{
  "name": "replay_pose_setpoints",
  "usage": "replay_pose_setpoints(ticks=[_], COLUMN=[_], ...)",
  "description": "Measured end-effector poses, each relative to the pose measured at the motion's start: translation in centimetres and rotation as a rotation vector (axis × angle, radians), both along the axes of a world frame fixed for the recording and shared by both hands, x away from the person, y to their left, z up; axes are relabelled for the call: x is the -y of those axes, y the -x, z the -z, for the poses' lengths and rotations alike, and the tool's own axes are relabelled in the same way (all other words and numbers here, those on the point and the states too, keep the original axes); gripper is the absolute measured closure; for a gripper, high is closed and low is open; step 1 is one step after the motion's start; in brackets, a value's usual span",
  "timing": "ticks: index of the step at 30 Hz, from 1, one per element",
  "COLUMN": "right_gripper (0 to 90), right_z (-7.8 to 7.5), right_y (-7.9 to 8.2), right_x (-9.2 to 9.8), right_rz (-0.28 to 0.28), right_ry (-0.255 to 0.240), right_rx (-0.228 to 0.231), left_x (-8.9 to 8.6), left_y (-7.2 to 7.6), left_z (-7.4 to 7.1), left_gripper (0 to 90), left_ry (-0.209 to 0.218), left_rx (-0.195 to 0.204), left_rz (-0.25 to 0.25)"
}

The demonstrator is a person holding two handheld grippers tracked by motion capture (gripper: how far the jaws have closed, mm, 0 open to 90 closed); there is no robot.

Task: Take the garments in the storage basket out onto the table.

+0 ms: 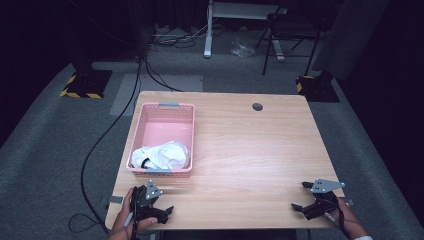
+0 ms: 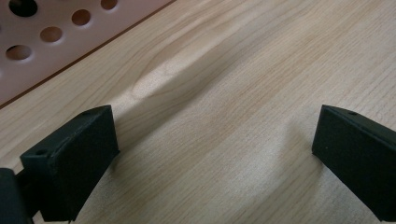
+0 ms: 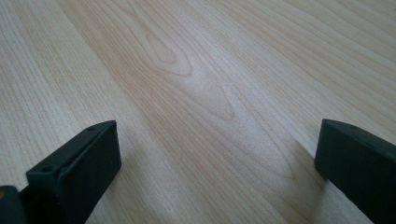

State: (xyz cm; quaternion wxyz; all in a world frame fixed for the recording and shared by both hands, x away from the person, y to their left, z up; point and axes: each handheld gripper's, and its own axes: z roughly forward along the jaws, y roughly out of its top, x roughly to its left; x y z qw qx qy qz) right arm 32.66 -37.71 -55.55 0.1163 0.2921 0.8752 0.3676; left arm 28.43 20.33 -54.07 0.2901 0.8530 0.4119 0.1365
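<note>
Hidden or cut off: I see both forearms clipped by the bottom edge of the high view. The white cloth (image 1: 161, 155) is bunched, so I cannot make out its shape; a dark loop shows at its left side and I cannot tell what it is.
Left gripper (image 1: 159, 214): lower left of the high view, on the table near its bottom edge, just below the basket. In the left gripper view (image 2: 212, 154) I read the jaws as spread wide with bare wood between them (nothing held).
Right gripper (image 1: 301, 196): lower right of the high view, near the table's right corner. In the right gripper view (image 3: 217, 154) the jaws stand wide apart over bare wood, empty.
Cloth location: inside the pink basket (image 1: 163, 106), piled against its near wall, left of centre in the high view.
Basket: perforated pink plastic with grey tabs on the far and near rims; its holed wall fills the upper left of the left gripper view (image 2: 51, 42).
Surface: light wooden table (image 1: 250, 150) with a round cable hole (image 1: 257, 106) near the far edge.
Room: dark, grey carpet; cables on the floor at left, yellow-black striped bases (image 1: 82, 86) at upper left and upper right, a white desk leg at top centre.
Open room: I see bare wood from the basket's right wall to the table's right edge, and between the two grippers, which are well apart.
</note>
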Motion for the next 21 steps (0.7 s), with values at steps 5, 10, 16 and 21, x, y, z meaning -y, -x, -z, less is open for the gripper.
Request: replay_pose_setpoints(ticks=[5,10,16,21], right_gripper=[0.5,0.3,0.3,0.2], right_z=[0.0,0.0,0.0,0.0], right_y=[0.01,-0.01,-0.01,-0.05], right_x=[0.01,0.0,-0.02,-0.02], right_rz=[0.0,-0.001,0.0,-0.004], right_ry=[0.0,0.0,0.0,-0.001], right_rx=[0.0,-0.002,-0.004,-0.004], left_x=[-0.05,-0.18,-0.07,0.18], left_y=[-0.02,-0.05,-0.15,-0.24], left_z=[0.05,0.1,-0.01,-0.34], left_gripper=[0.0,0.0,0.0,0.1], left_ry=[0.004,0.009,-0.002,-0.032], left_rx=[0.005,0.011,0.003,-0.028], left_rz=[0.002,0.018,0.017,0.004])
